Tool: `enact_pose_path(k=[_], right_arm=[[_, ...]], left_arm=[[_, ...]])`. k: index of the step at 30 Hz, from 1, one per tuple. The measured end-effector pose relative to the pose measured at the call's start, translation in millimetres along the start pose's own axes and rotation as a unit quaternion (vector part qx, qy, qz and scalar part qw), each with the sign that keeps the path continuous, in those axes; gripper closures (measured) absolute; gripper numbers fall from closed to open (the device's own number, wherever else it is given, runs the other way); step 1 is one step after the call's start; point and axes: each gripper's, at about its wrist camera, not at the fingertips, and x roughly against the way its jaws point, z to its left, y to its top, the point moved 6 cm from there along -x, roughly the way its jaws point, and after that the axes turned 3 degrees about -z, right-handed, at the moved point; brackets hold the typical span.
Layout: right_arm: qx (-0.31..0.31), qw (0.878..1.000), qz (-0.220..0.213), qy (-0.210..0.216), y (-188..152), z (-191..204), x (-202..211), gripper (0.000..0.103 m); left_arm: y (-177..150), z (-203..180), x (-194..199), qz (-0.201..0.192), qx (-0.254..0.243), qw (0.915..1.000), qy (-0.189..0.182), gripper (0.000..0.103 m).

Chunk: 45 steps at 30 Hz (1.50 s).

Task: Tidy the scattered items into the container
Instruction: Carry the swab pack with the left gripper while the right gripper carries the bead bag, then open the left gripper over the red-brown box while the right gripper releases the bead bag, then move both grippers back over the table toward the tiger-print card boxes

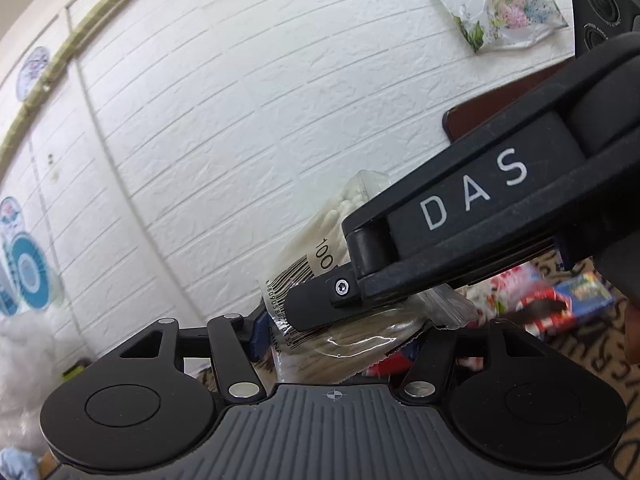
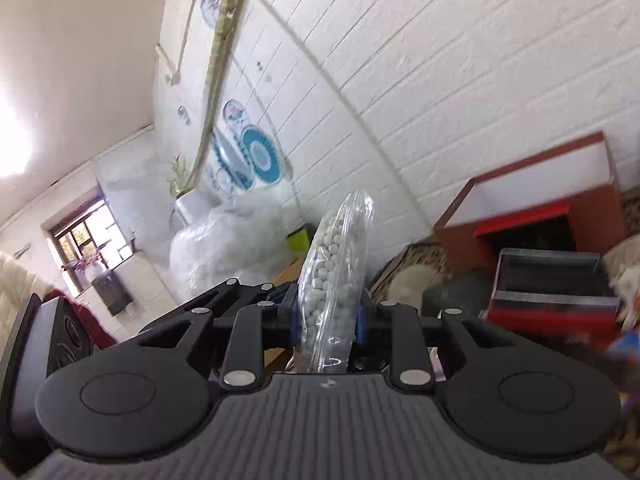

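A clear bag of cotton swabs (image 1: 320, 264) with a barcode is up in the air in front of the white brick wall. My right gripper (image 2: 326, 320) is shut on it, blue pads (image 2: 294, 320) pressing its flat sides; here I look at the swab tips end-on (image 2: 332, 264). In the left wrist view the right gripper (image 1: 316, 304) reaches in from the right across the bag. The bag's lower part lies between the jaws of my left gripper (image 1: 348, 332). One blue pad (image 1: 258, 332) is at its edge and the other is hidden. A red-brown box (image 2: 532, 200) stands open at the right.
A red and black box (image 2: 552, 288) sits before the red-brown one. Colourful packets (image 1: 568, 304) lie on the patterned cloth (image 1: 624, 364). A heap of white plastic bags (image 2: 224, 244) fills the left. A floral plastic bag (image 1: 500, 12) hangs on the wall.
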Motion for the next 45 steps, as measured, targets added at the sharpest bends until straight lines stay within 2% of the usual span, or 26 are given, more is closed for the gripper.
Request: enact_pose_path(k=[4,10,14,20,22,24,26,27,28,30,33,34,35,36,37,39,40,42,45], right_arm=[[-0.004,1.000,-0.011,-0.014,35,-29,-20,0.074],[-0.007,0.999,-0.020,-0.049,79,-82,-63,0.074],[-0.016,0.997,-0.014,-0.076,99,-130,-97,0.074],[-0.029,0.992,0.006,-0.120,109,-199,-132,0.074],[-0.039,0.990,0.013,-0.134,111,-219,-138,0.068],[-0.043,0.987,0.027,-0.153,114,-237,-143,0.057],[-0.040,0.981,0.037,-0.184,115,-249,-142,0.041],[-0.033,0.980,0.039,-0.192,115,-252,-140,0.041],[-0.026,0.979,0.040,-0.200,115,-254,-135,0.041],[-0.020,0.977,0.035,-0.207,115,-254,-122,0.041],[-0.026,0.979,0.014,-0.202,114,-244,-88,0.041],[-0.023,0.980,0.006,-0.197,114,-234,-73,0.041],[-0.016,0.981,-0.003,-0.191,114,-221,-59,0.041],[-0.003,0.983,-0.013,-0.186,113,-204,-42,0.041],[0.013,0.983,-0.024,-0.180,111,-187,-25,0.038],[0.055,0.983,-0.044,-0.171,103,-145,10,0.031],[0.077,0.981,-0.052,-0.169,96,-123,28,0.025],[0.114,0.978,-0.062,-0.163,78,-86,61,0.023],[0.156,0.969,-0.060,-0.180,36,-48,104,0.019]], left_arm=[[20,9,-50,0.001,0.001,0.9998,-0.018,0.039],[33,21,-146,0.018,0.019,0.9990,-0.037,0.039],[31,21,-214,0.040,0.016,0.9981,-0.044,0.040],[10,14,-303,0.088,0.008,0.9940,-0.065,0.040],[2,13,-329,0.117,0.008,0.9904,-0.073,0.039],[-8,13,-350,0.143,-0.009,0.9883,-0.054,0.037],[-19,11,-365,0.173,-0.026,0.9829,-0.056,0.029],[-24,12,-370,0.186,-0.024,0.9806,-0.058,0.034],[-26,16,-372,0.187,-0.014,0.9807,-0.056,0.034],[-27,25,-372,0.187,-0.011,0.9815,-0.041,0.030],[-27,43,-353,0.174,-0.003,0.9846,-0.013,0.029],[-4,26,-316,0.165,0.009,0.9863,-0.008,0.029],[0,33,-301,0.155,0.021,0.9877,-0.004,0.029],[3,47,-282,0.139,0.029,0.9898,0.007,0.025],[7,41,-252,0.124,0.033,0.9915,0.024,0.023],[13,59,-204,0.102,0.053,0.9922,0.049,0.013],[22,65,-188,0.092,0.062,0.9922,0.057,0.012],[13,63,-131,0.074,0.071,0.9928,0.062,0.009],[-14,62,-55,0.080,0.119,0.9872,0.070,0.007]])
